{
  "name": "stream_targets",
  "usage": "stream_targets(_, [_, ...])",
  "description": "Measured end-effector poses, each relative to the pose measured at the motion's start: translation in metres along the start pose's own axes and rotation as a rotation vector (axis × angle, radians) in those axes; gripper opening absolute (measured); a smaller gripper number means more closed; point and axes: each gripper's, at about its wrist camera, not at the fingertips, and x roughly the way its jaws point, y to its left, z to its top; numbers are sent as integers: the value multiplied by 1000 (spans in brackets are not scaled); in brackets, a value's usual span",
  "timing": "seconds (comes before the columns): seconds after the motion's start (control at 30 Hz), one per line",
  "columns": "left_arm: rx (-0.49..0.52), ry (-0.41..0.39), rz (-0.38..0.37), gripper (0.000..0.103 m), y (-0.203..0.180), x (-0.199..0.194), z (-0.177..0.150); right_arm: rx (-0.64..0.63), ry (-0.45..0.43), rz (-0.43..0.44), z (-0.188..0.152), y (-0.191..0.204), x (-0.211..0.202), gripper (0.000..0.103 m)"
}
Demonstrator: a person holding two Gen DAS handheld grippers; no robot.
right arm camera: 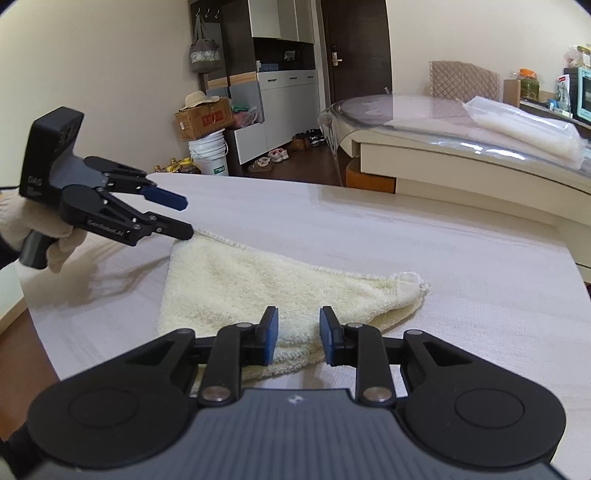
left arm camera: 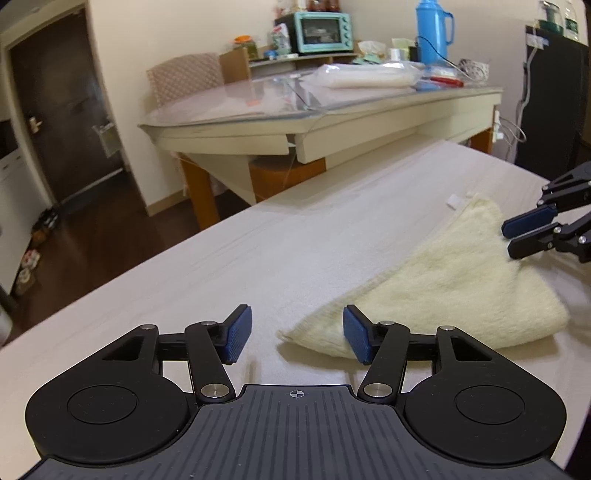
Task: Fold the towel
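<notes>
A cream towel [left arm camera: 447, 284], folded into a rough triangle, lies flat on the pale table [left arm camera: 240, 258]. My left gripper [left arm camera: 297, 334] is open, and the towel's near pointed corner lies on the table between its blue pads without touching them. In the right wrist view the left gripper [right arm camera: 188, 218], held by a gloved hand [right arm camera: 22, 229], hovers over the towel's [right arm camera: 258, 288] far left corner. My right gripper [right arm camera: 299, 336] is open just above the towel's near edge, with a gap between its pads. It also shows at the right edge as the right gripper [left arm camera: 508, 240].
Beyond the work surface stands a glass-topped table [left arm camera: 332, 122] with a plastic-wrapped bundle [left arm camera: 365, 75], a blue thermos [left arm camera: 432, 29] and a teal oven [left arm camera: 319, 31]. The work surface's rounded edge drops to dark floor [left arm camera: 92, 236] on the left. A small white tag [left arm camera: 455, 201] lies behind the towel.
</notes>
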Motion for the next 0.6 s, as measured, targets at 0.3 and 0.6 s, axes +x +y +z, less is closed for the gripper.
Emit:
stream_targets(0.3, [-168,6,32,66,-36,-32,-23,51,12,-43,-21,12,-16,50])
stream_targets(0.6, [-241,-20,56,84,-58,-58,-31,79,-13,-58,-30,23,-33,84])
